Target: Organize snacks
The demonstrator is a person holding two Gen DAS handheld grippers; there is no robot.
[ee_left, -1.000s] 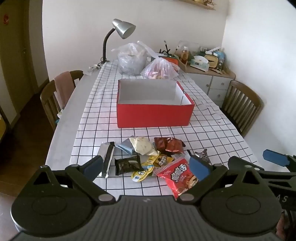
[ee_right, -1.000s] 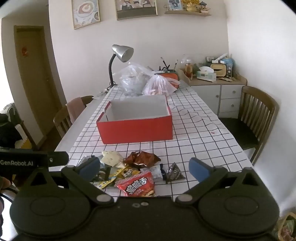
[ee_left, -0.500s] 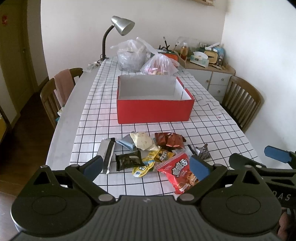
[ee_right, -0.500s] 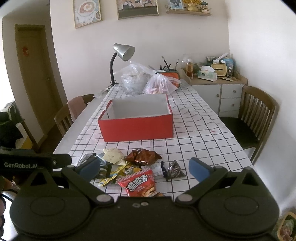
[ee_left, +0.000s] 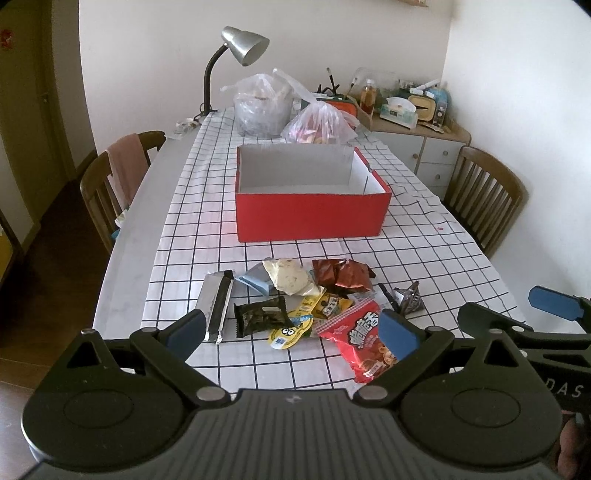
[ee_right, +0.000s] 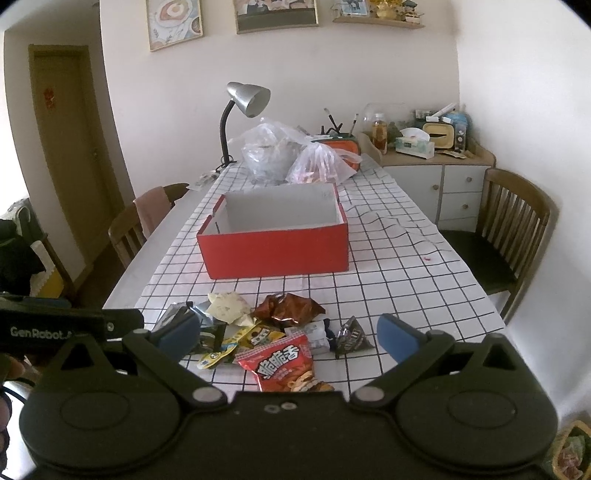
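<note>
Both your left gripper (ee_left: 291, 330) and right gripper (ee_right: 286, 332) gape wide, empty. Snack pile (ee_left: 306, 295) sits lower centre, red box (ee_left: 312, 218) mid-frame beyond it. Overlapping wrappers: you'll likely pinch two or drag neighbours.

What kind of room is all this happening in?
Most likely a home dining room. A long table under a checked cloth has wooden chairs on both sides, a corner cabinet holds tissues and household clutter, and framed pictures hang on the wall.
</note>
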